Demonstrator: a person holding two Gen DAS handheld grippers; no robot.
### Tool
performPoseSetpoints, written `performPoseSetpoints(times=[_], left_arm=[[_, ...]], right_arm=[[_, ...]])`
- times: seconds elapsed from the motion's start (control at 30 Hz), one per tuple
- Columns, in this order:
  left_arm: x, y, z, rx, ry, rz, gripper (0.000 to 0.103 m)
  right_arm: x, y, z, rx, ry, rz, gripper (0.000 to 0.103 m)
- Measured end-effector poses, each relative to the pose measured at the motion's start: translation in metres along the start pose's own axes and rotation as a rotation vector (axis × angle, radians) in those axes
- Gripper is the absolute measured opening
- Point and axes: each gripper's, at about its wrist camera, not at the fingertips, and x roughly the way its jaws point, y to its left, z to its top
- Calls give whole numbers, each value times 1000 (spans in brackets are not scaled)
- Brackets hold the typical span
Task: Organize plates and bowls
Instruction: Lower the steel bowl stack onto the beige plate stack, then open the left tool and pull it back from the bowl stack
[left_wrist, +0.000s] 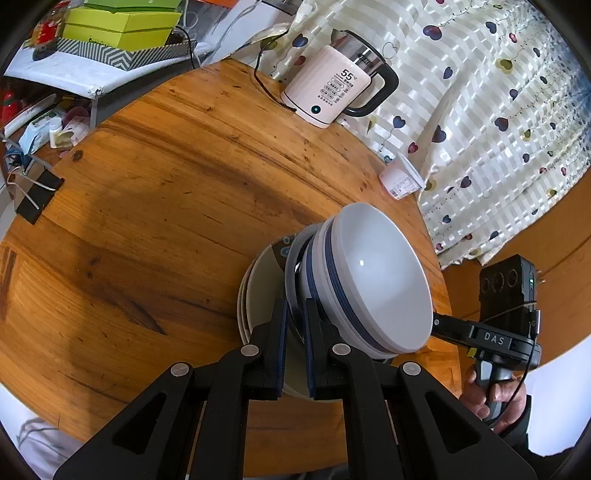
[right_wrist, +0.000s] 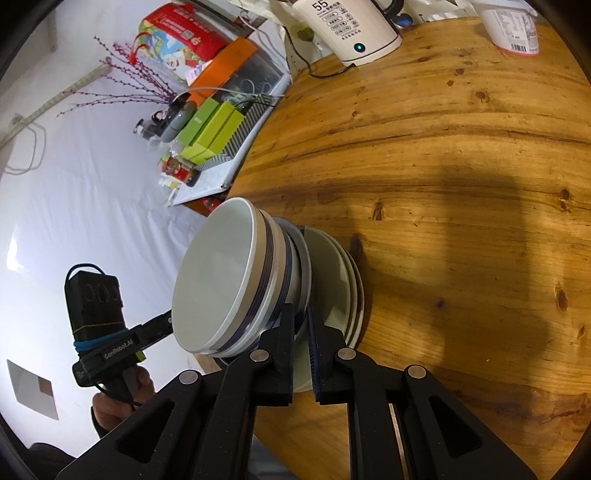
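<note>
A stack of white bowls with blue rim bands (left_wrist: 376, 280) sits on a stack of pale plates (left_wrist: 258, 295) on the round wooden table (left_wrist: 166, 206). My left gripper (left_wrist: 295, 314) is shut on the rim of a plate in the stack, from one side. My right gripper (right_wrist: 301, 317) is shut on the plate rim from the opposite side. The bowls (right_wrist: 218, 280) and plates (right_wrist: 332, 269) also show in the right wrist view. Each view shows the other hand-held gripper beyond the bowls.
A white electric kettle (left_wrist: 332, 88) with a black handle and cord stands at the table's far edge. A small white cup (left_wrist: 400, 181) sits beside a heart-patterned cloth (left_wrist: 498, 110). Green boxes (left_wrist: 118, 26) lie on a shelf beyond the table.
</note>
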Motion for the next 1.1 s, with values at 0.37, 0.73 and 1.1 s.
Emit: performPoseSetpoints(times=[0.37, 0.73, 1.1], left_arm=[[-7, -12, -6, 51, -49, 95, 10], [-22, -34, -17, 115, -120, 221, 16], [-28, -50, -27, 167, -150, 288, 22]], right_arm=[[-13, -1, -9, -21, -25, -36, 31], [-27, 21, -21, -112, -58, -75, 50], [-35, 43, -34, -222, -98, -152, 69]])
